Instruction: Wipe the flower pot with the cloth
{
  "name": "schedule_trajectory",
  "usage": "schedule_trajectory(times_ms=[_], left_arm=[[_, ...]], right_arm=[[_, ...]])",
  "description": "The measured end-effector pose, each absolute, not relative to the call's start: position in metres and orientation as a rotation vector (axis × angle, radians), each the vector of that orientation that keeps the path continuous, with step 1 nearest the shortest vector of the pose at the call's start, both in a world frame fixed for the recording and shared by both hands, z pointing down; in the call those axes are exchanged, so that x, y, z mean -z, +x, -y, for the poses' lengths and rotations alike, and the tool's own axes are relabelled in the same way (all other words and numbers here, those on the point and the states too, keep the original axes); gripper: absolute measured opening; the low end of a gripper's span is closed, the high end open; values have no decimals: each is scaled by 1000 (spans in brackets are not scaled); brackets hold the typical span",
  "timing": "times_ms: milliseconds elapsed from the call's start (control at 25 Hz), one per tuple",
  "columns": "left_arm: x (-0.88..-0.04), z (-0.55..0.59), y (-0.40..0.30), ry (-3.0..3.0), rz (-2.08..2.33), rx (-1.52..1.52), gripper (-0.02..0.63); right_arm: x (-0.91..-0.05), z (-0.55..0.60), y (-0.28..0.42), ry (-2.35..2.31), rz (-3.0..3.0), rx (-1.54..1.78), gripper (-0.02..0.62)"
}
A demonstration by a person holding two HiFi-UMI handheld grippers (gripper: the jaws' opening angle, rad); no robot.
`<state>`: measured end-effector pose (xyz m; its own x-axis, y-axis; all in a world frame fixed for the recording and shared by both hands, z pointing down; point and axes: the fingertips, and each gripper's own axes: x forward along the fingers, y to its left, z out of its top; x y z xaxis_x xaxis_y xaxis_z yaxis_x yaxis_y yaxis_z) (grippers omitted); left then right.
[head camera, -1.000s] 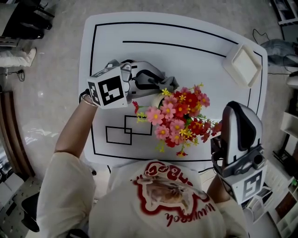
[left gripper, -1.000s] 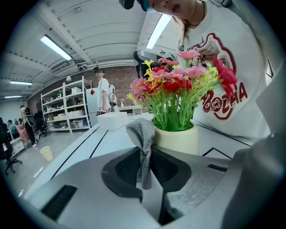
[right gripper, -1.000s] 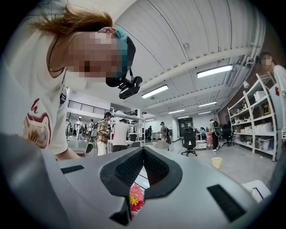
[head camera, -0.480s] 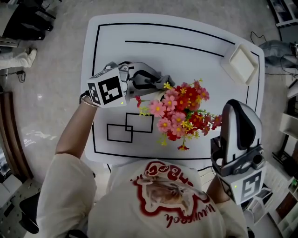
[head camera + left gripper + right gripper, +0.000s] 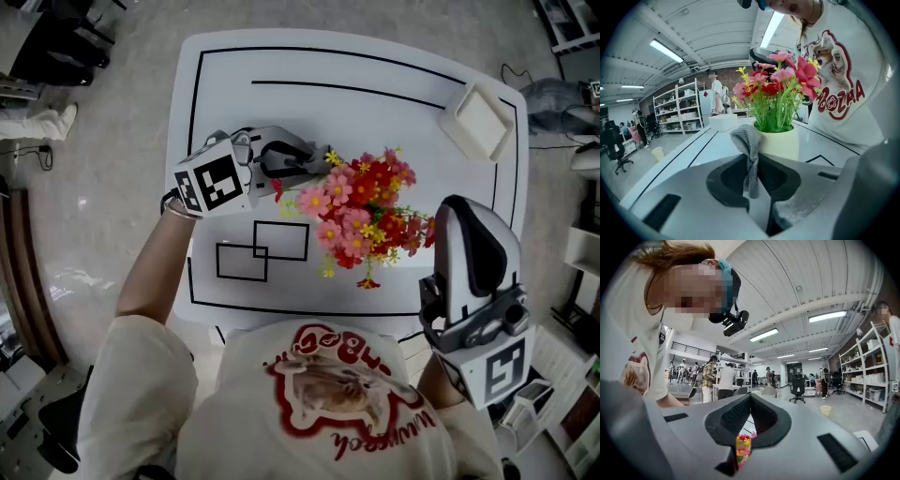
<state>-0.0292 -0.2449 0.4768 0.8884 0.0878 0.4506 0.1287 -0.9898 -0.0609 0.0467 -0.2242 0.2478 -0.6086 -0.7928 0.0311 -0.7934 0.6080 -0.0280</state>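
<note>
From the head view the flower pot is basically hidden under its own bunch of red and pink flowers (image 5: 361,211), near the front middle of the white counter (image 5: 375,75); you only really see the pot (image 5: 780,143) in the left gripper view, cream coloured, upright, just past the jaws; the left gripper (image 5: 319,167) has its jaws pinched together on a grey cloth (image 5: 749,150), which sticks up in a bunched knot right in front of the pot's left side; can't tell if it actually touches the pot or is just beside it; the right gripper (image 5: 464,216) hangs off the counter's front right edge, jaws closed with nothing in them; a sliver of flowers peeks through below; a white tray (image 5: 480,122) sits at the far right corner.
</note>
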Motion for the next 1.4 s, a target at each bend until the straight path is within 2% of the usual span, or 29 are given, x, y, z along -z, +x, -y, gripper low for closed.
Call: schedule_trajectory(times_ms=[880, 1400], left_arm=[[-480, 221, -48, -3006, 39, 745, 55], [-483, 210, -50, -3025, -204, 804, 55]], right_arm=[[-245, 200, 38, 1450, 2798, -54, 0], [-258, 195, 39, 1336, 2833, -105, 0]])
